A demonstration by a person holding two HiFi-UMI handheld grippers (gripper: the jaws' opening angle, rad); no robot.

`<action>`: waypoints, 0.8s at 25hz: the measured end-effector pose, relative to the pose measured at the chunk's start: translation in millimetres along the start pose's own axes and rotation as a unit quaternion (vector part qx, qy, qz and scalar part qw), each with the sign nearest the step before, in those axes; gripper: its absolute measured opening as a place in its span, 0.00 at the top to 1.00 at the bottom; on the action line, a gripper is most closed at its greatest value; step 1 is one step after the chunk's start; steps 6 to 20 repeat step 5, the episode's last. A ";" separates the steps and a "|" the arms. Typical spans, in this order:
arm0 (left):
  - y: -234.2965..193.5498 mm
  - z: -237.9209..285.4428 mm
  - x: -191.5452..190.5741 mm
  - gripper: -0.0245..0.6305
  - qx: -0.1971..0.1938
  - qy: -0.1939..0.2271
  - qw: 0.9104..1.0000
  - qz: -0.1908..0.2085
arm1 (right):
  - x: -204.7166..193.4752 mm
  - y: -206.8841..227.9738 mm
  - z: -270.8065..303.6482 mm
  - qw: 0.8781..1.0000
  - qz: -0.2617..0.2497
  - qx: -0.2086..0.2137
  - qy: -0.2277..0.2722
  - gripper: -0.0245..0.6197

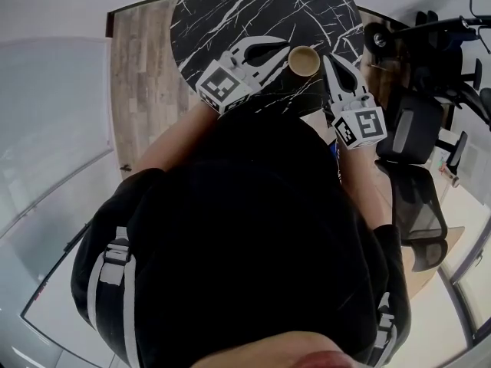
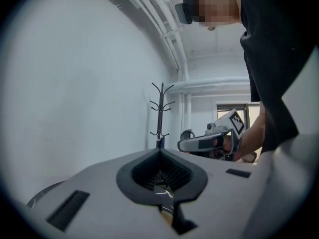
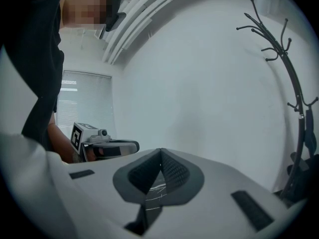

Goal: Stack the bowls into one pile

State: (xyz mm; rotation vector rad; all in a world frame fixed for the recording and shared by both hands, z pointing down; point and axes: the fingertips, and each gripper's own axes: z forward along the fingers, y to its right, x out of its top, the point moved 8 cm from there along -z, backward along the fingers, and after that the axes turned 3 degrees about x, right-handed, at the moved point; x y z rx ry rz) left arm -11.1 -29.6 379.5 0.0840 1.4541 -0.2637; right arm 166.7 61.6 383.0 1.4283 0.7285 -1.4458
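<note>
head view bowl (image 1: 304, 60), gripper views coat rack (image 2: 160, 116)

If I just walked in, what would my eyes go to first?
Probably the round black table with white marble veins, at the top of the head view. A small tan bowl sits on it, between the white left gripper and right gripper, both shut and holding nothing. Behind, a tall coat stand rises by the wall.
</note>
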 end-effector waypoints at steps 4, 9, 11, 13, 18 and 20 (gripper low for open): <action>-1.0 -0.4 1.4 0.96 -0.001 -0.026 1.000 0.009 | 1.1 2.6 -0.2 1.000 -0.005 -0.003 -0.003 0.96; -1.3 -0.4 2.1 0.96 -0.002 -0.037 0.999 0.012 | 1.2 3.3 -0.1 1.000 -0.007 -0.003 -0.004 0.96; -1.3 -0.4 2.1 0.96 -0.002 -0.037 0.999 0.012 | 1.2 3.3 -0.1 1.000 -0.007 -0.003 -0.004 0.96; -1.3 -0.4 2.1 0.96 -0.002 -0.037 0.999 0.012 | 1.2 3.3 -0.1 1.000 -0.007 -0.003 -0.004 0.96; -1.3 -0.4 2.1 0.96 -0.002 -0.037 0.999 0.012 | 1.2 3.3 -0.1 1.000 -0.007 -0.003 -0.004 0.96; -1.3 -0.4 2.1 0.96 -0.002 -0.037 0.999 0.012 | 1.2 3.3 -0.1 1.000 -0.007 -0.003 -0.004 0.96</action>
